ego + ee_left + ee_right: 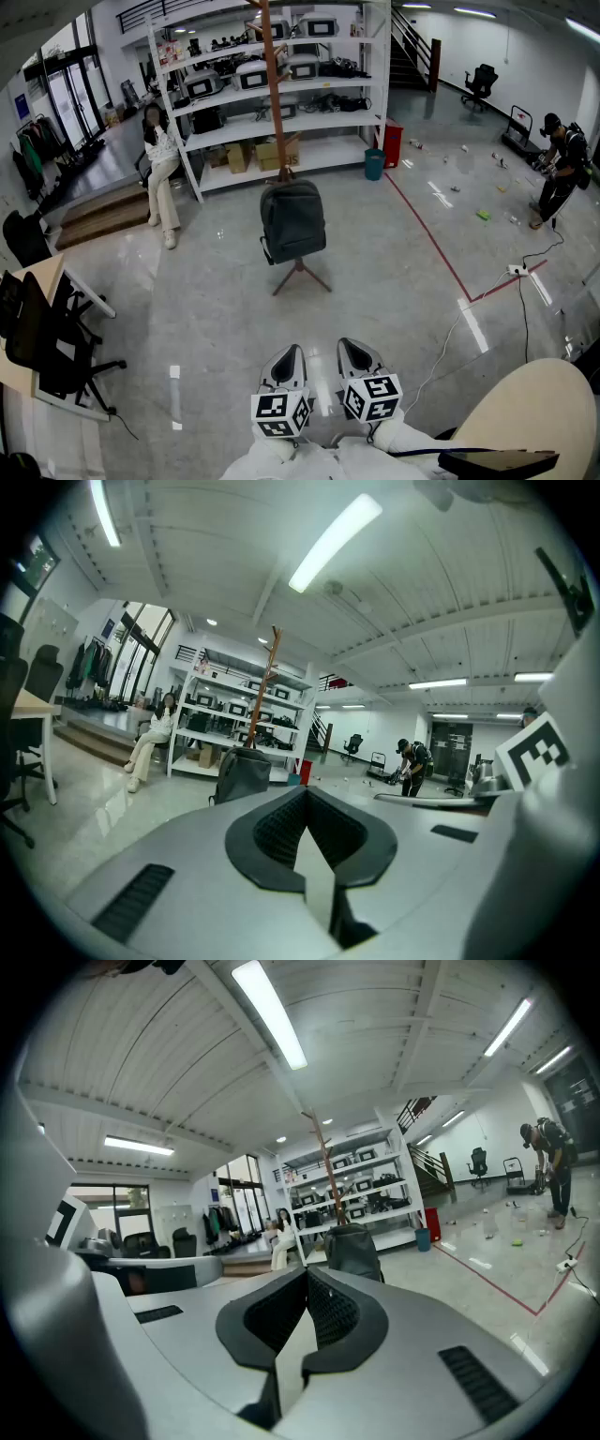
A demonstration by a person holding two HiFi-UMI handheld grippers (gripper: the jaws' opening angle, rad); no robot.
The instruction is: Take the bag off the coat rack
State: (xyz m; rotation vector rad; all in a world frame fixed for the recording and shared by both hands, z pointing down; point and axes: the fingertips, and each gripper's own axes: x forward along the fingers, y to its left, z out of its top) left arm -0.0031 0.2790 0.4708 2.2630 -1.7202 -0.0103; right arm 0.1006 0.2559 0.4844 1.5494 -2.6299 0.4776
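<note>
A dark grey backpack (292, 220) hangs low on a brown coat rack (274, 84) that stands on splayed legs in the middle of the floor. Both grippers are held close to my body at the bottom of the head view, far from the bag. The left gripper (287, 359) and the right gripper (354, 352) sit side by side, jaws shut with nothing between them. The left gripper view looks past its shut tips (306, 794) at the backpack (242, 774) and rack (264, 691). The right gripper view shows the backpack (352, 1251) beyond its shut tips (307, 1272).
White shelving (281, 84) with boxes and equipment stands behind the rack. A person (161, 178) sits to its left. A black office chair (47, 347) and desk are at the left, a round table (534, 412) at lower right. Another person (561, 169) bends over at far right.
</note>
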